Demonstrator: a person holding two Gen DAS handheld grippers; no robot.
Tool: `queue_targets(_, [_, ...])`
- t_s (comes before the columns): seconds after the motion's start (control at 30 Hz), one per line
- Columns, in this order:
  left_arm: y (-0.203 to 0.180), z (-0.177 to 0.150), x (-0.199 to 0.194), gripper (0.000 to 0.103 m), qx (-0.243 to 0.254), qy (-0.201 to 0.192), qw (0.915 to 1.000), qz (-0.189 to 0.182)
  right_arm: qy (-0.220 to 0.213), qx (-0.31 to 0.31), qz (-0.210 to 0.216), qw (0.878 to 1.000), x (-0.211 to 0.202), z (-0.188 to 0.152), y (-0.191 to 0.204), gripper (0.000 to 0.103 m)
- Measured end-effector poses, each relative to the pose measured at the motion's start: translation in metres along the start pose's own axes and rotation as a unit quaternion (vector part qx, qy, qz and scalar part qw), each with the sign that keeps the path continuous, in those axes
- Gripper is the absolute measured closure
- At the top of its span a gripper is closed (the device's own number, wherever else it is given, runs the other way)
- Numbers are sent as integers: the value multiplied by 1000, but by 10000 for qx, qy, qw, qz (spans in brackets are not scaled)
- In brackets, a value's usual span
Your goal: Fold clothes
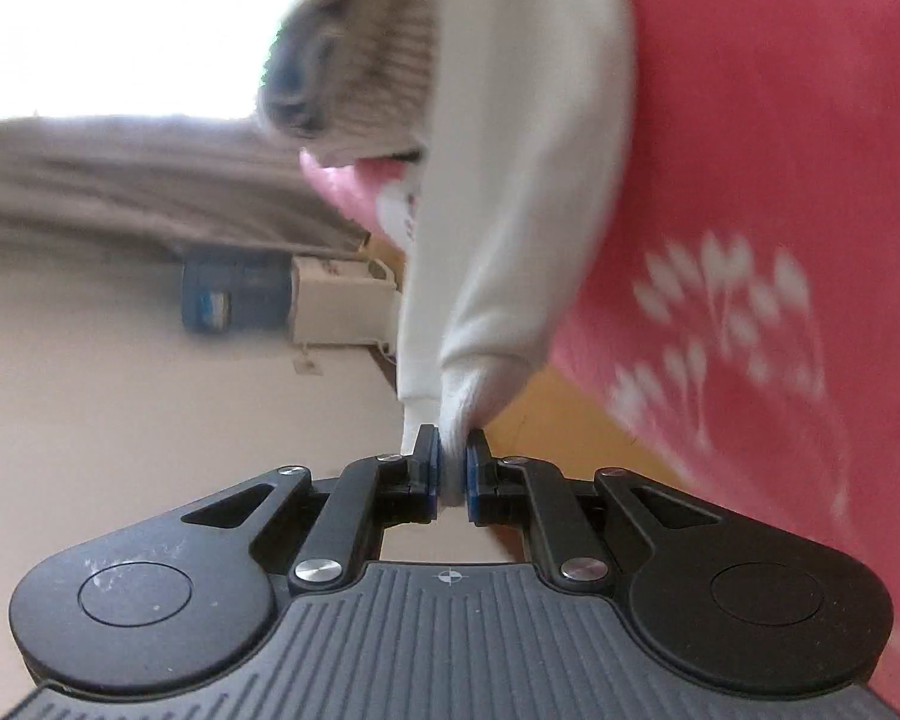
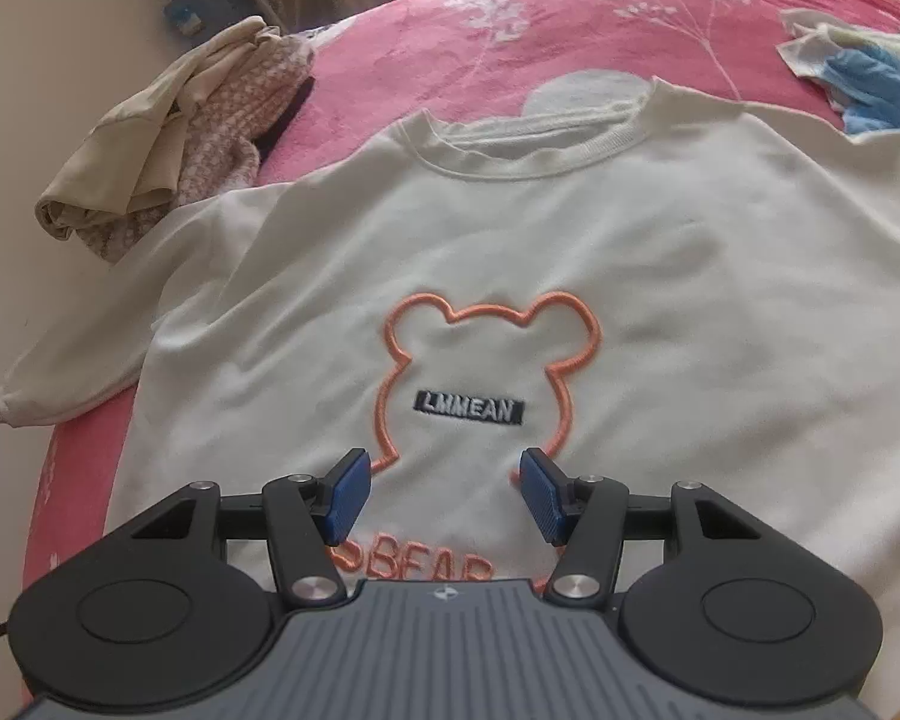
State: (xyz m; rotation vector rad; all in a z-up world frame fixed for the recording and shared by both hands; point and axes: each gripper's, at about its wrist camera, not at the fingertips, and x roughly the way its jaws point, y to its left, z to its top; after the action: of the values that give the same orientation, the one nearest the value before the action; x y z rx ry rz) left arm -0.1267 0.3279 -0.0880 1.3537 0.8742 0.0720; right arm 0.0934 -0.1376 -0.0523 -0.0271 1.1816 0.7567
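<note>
A white sweatshirt (image 2: 570, 252) with an orange bear outline and a black label lies face up on the pink bedspread (image 2: 450, 42). Its left sleeve (image 2: 84, 366) stretches out to the bed's left edge. My left gripper (image 1: 450, 468) is shut on the cuff end of that sleeve (image 1: 510, 192), which hangs blurred in the left wrist view. My right gripper (image 2: 444, 495) is open, hovering over the lower chest of the sweatshirt, nothing between its blue pads (image 2: 348, 495).
A heap of beige and patterned clothes (image 2: 180, 138) sits at the bed's far left. Crumpled blue and white items (image 2: 864, 78) lie at the far right. A wall and a blue box (image 1: 234, 300) are beside the bed, with wooden floor (image 1: 558, 420) below.
</note>
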Motion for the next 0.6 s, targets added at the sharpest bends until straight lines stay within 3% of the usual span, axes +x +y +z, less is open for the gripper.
queue_targets(0.2, [-36, -9, 48, 91, 435, 430, 9979, -200, 103, 179, -104, 9997, -1, -4, -9, 45])
queue_targets(0.37, [-45, -33, 94, 81, 611, 1353, 9889, -43, 146, 187, -113, 9997, 0, -6, -9, 44])
queue_targets(0.47, [-26, -46, 113, 81, 154, 1999, 9792, 297, 146, 140, -92, 9998, -1, -8, -9, 44])
queue_targets(0.53, [-5, -44, 114, 80, -428, 2202, 9732, 500, 66, 219, -92, 9997, -7, -9, -14, 44])
queue_targets(0.6, [22, -29, 104, 75, -1288, 2168, 9657, 622, -53, 348, -98, 9993, -14, -11, -20, 44])
